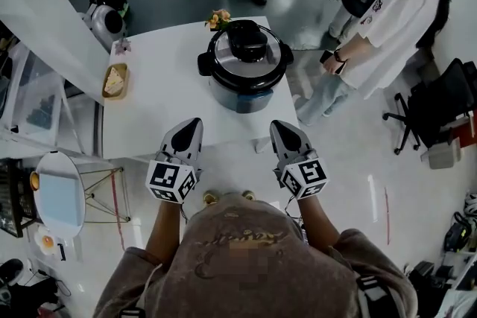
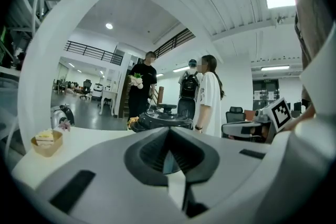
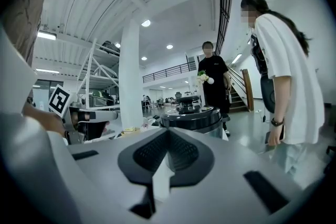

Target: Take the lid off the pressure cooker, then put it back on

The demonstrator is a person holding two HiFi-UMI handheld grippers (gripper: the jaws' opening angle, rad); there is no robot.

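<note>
Head view: the round steel pressure cooker, black lid seated on it, stands by the white counter's right edge, toward the far corner. Left tongs and right tongs hover at the near edge.

Left gripper view: tongs closed, empty, cooker ahead.

Right gripper view: closed, empty, facing the cooker.

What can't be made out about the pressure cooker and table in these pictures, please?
- Pressure cooker base: hidden behind the left gripper and right gripper in their own views.
- Lid locked or not: head view, too small.
- Tray contents: head view, too small.
- Flowers: head view, partly behind cooker.
</note>
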